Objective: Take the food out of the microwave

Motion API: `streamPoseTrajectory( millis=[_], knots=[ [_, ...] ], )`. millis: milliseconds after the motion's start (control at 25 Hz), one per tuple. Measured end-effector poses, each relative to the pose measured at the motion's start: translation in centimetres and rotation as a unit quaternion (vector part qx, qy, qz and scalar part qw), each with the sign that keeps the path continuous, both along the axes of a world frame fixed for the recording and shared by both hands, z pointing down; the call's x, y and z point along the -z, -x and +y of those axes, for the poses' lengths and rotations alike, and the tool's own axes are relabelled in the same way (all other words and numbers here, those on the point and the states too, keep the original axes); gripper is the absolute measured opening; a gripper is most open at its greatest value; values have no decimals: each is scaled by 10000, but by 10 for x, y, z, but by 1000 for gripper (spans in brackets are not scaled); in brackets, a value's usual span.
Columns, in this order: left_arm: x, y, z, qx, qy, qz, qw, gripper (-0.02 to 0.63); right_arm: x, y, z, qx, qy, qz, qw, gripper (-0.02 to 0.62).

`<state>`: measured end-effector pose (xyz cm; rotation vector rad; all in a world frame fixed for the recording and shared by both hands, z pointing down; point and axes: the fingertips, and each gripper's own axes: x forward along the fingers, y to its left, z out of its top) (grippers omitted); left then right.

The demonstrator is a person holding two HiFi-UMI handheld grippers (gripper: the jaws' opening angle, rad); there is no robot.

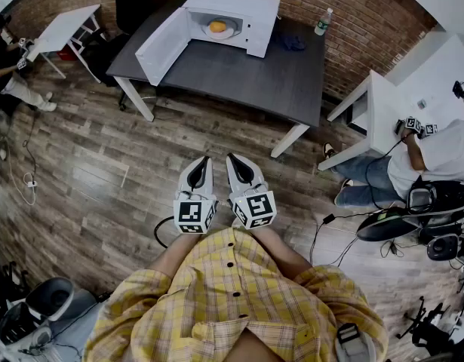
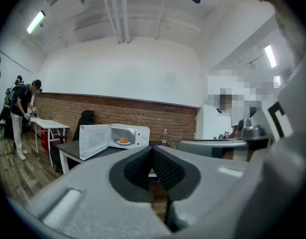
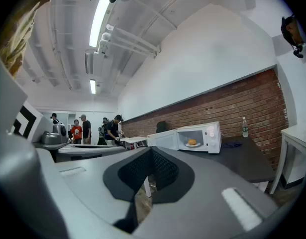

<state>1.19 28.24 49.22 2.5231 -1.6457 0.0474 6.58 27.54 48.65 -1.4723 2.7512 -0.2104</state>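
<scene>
White microwave (image 1: 250, 10) is standing with door (image 1: 162, 45) hanging open leftward, orange food (image 1: 217, 26) sitting inside, probably on a plate. Left gripper (image 1: 204, 161) and right gripper (image 1: 233, 158) are hovering clenched and empty, well apart from it. Risk on reaching in: jaws clipping the door, tipping the food. Dark table (image 1: 239, 78) is standing on plank floor (image 1: 103, 179), against a brick wall (image 1: 352, 21).

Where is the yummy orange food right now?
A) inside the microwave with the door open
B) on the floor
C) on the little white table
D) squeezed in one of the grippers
A: the orange food sits on a white plate inside the microwave, and the microwave's door is swung wide open.
</scene>
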Motion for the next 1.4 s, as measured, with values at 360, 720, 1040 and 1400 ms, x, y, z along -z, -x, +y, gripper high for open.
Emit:
streamPoseTrajectory(
  millis=[360, 720, 1040, 1400],
  knots=[
    [0, -11, -2, -44, -3, -69, 10000, -2, 0, -6, -4, 32, -16, -41, 10000, 0],
    [4, -24, -5, 113, -55, -153, 9998, -2, 1, -17, -7, 212, -63, -100, 9997, -2],
    [-8, -48, 12, 209, 50, -239, 9995, -2, -6, -29, 5, 481, -101, -174, 9986, 0],
    [-26, -47, -3, 276, 225, -211, 9991, -2, -19, -33, -9, 471, 13, -145, 9988, 0]
  ],
)
